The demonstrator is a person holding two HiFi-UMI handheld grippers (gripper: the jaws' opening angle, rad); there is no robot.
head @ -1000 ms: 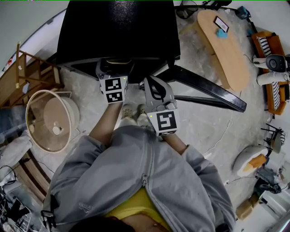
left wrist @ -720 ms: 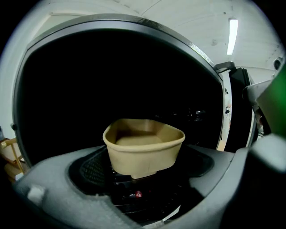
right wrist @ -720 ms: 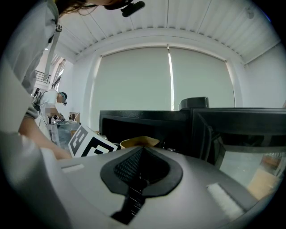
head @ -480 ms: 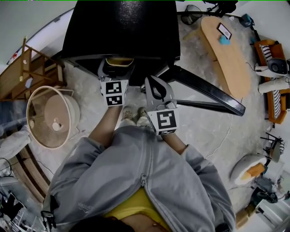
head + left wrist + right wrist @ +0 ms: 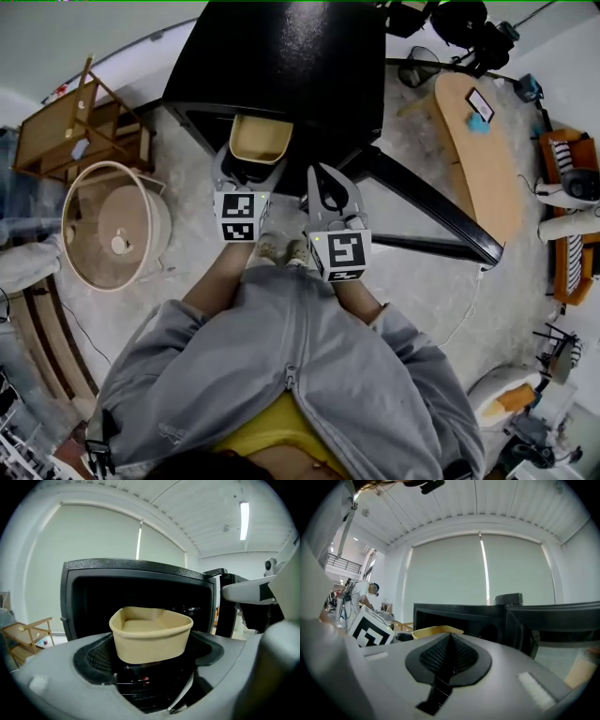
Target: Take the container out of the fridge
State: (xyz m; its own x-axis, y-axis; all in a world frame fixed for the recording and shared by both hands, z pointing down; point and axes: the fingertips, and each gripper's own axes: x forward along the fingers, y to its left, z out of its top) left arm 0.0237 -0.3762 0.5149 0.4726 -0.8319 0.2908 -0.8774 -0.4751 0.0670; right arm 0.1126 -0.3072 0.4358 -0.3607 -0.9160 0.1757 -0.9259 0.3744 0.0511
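A beige, empty container (image 5: pixel 260 139) is clear of the black fridge (image 5: pixel 281 56), just in front of its open mouth. My left gripper (image 5: pixel 251 161) is shut on it. In the left gripper view the pads (image 5: pixel 96 660) press the container (image 5: pixel 151 634) from both sides and squeeze its rim out of round, with the fridge's dark inside (image 5: pixel 136 588) behind it. My right gripper (image 5: pixel 325 178) hangs beside it, shut and empty, its pads (image 5: pixel 449 656) meeting. From there the container's rim (image 5: pixel 436 630) shows at the left.
The fridge door (image 5: pixel 427 202) stands open to the right. A round beige basket (image 5: pixel 108 234) and a wooden rack (image 5: pixel 80 131) are on the floor at the left. A long wooden table (image 5: pixel 478 150) lies at the right. The person's feet (image 5: pixel 281 248) are below the grippers.
The left gripper has drawn back from the fridge with the container, which now shows whole outside the opening. The right gripper has stayed beside it, shut.
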